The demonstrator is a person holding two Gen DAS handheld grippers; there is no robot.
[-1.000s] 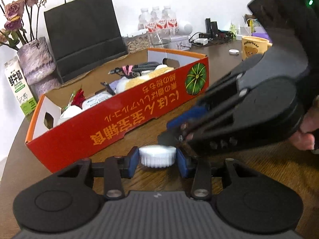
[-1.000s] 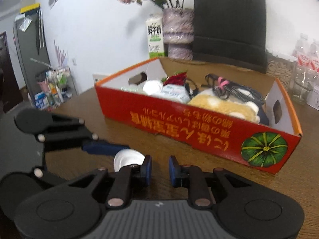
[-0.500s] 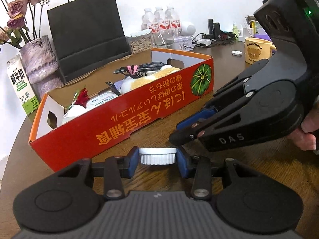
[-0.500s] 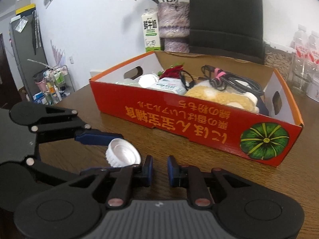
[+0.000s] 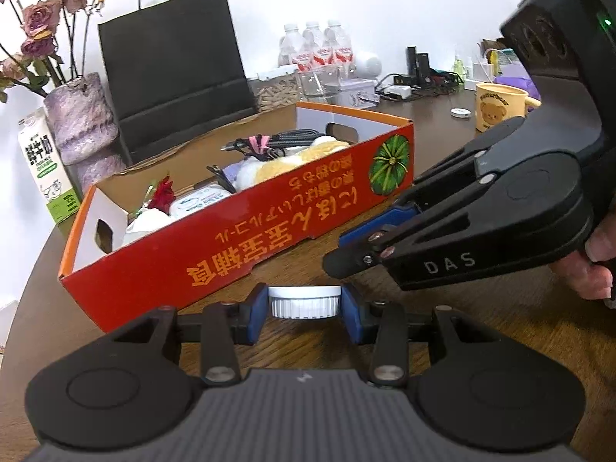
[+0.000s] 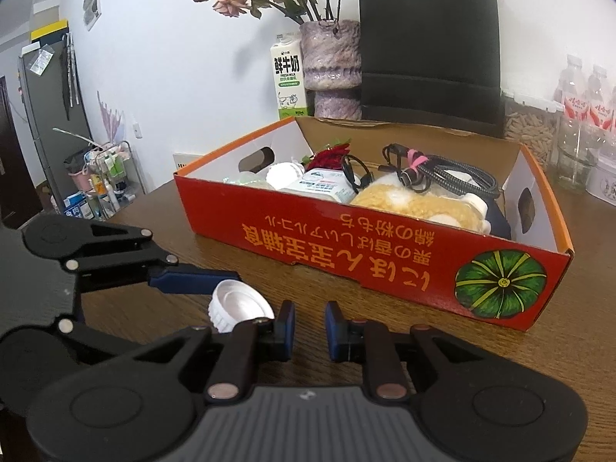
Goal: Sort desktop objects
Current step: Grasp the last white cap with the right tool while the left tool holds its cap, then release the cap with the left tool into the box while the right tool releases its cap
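Note:
My left gripper (image 5: 305,310) is shut on a white ribbed bottle cap (image 5: 304,302) and holds it above the wooden table, in front of the red cardboard box (image 5: 246,227). The cap also shows in the right wrist view (image 6: 238,306), tilted with its hollow side up, between the left gripper's blue pads. My right gripper (image 6: 310,329) is open a narrow gap and empty, just right of the cap. In the left wrist view it (image 5: 346,248) comes in from the right. The box (image 6: 365,246) holds cables, a plush toy, a red flower and white items.
A black paper bag (image 5: 173,54), a purple vase with dried roses (image 5: 77,131) and a milk carton (image 5: 44,169) stand behind the box. Water bottles (image 5: 319,50), a yellow bear mug (image 5: 496,106) and chargers sit at the far right. The brown table (image 6: 577,308) extends right.
Both grippers have risen from the table. The left one carries the white cap upward. The right gripper has drawn slightly away from the cap.

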